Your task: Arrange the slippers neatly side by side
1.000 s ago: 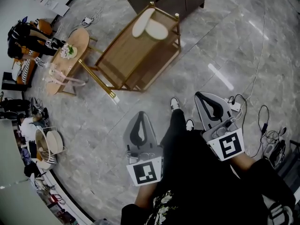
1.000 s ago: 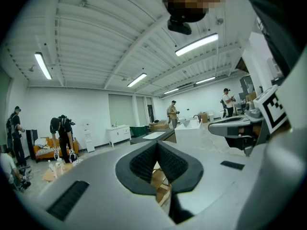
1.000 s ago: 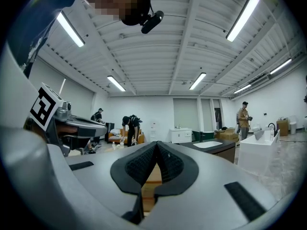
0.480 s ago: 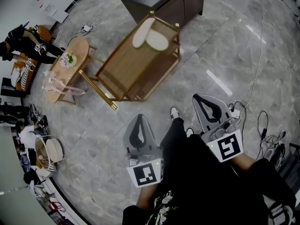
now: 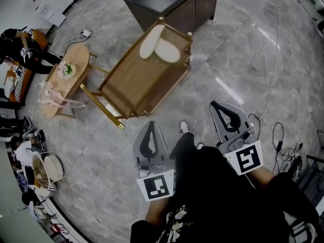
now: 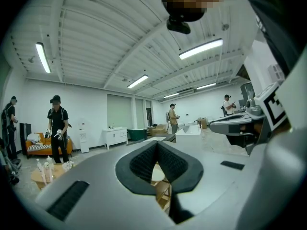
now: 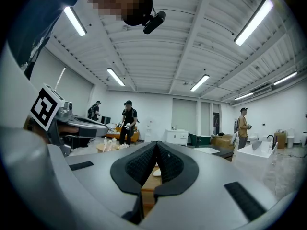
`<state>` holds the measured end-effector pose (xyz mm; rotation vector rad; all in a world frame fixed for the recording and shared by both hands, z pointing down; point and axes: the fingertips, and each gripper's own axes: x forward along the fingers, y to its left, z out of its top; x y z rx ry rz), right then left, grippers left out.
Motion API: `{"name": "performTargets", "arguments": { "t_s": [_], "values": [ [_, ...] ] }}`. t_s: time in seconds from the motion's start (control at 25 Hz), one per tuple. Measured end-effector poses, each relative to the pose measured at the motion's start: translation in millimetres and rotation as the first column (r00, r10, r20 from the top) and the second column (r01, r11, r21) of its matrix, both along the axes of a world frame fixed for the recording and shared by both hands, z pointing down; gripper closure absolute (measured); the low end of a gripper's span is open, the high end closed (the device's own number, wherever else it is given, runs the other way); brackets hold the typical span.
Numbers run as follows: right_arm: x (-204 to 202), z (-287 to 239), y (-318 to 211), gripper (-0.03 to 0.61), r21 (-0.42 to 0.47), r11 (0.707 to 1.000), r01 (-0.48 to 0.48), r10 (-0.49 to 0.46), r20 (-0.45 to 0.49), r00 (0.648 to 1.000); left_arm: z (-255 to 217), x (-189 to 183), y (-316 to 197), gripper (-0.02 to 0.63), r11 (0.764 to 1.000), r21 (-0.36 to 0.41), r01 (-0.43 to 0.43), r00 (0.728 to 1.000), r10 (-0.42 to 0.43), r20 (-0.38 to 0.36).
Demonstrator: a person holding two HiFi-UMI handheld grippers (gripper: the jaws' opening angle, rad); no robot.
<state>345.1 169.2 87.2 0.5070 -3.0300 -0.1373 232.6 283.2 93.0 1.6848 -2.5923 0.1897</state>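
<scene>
Since a second ago the wooden surface (image 5: 129, 82) has slid lower in the head view and sits closer to the two grippers, and more of the dark cabinet (image 5: 177, 4) behind it shows at the top edge.

The surface is a long rectangle of warm brown wood on thin brass-coloured legs. Two pale cream slippers (image 5: 159, 44), smooth and oval, lie on its far end near the cabinet. They touch and splay apart at an angle, not parallel.

The left gripper (image 5: 151, 128) and the right gripper (image 5: 218, 108) are smooth grey shells, each with a black-and-white marker cube at its base. Both are held over the floor, well short of the slippers. In the left gripper view the dark ribbed fingers (image 6: 144, 162) are pressed together with nothing between them. In the right gripper view the fingers (image 7: 141, 164) are likewise closed and empty. Below the closed fingers in each gripper view, only a sliver of pale slipper and brown wood shows.

The floor (image 5: 228, 49) is glossy grey stone with pale veins. The person's dark trousers fill the bottom of the head view, with one white shoe (image 5: 184, 127) showing. Cables (image 5: 283, 140) lie tangled at the right. An oval wooden side table (image 5: 61, 80) stands at the left; the small things on it are too small to make out.
</scene>
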Motion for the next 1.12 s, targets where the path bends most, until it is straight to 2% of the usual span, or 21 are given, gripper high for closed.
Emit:
{"name": "performTargets", "arguments": {
  "t_s": [0.28,0.76,1.12],
  "values": [
    [-28,-11,-7,0.58,-0.002,1.0,0.007,-0.007,0.007,1.0,-7,-29,-7,0.611,1.0,-0.003,0.008,1.0,-0.008,0.0],
    [-50,-1,-23,0.58,-0.007,1.0,-0.011,0.011,-0.012,1.0,6,-54,-22,0.611,1.0,-0.014,-0.008,1.0,0.008,-0.012],
    [-64,-2,-39,0.58,0.007,0.998,-0.065,0.065,0.003,0.998,12,-73,-41,0.611,0.998,-0.025,-0.064,0.998,0.064,0.009]
  ]
}}
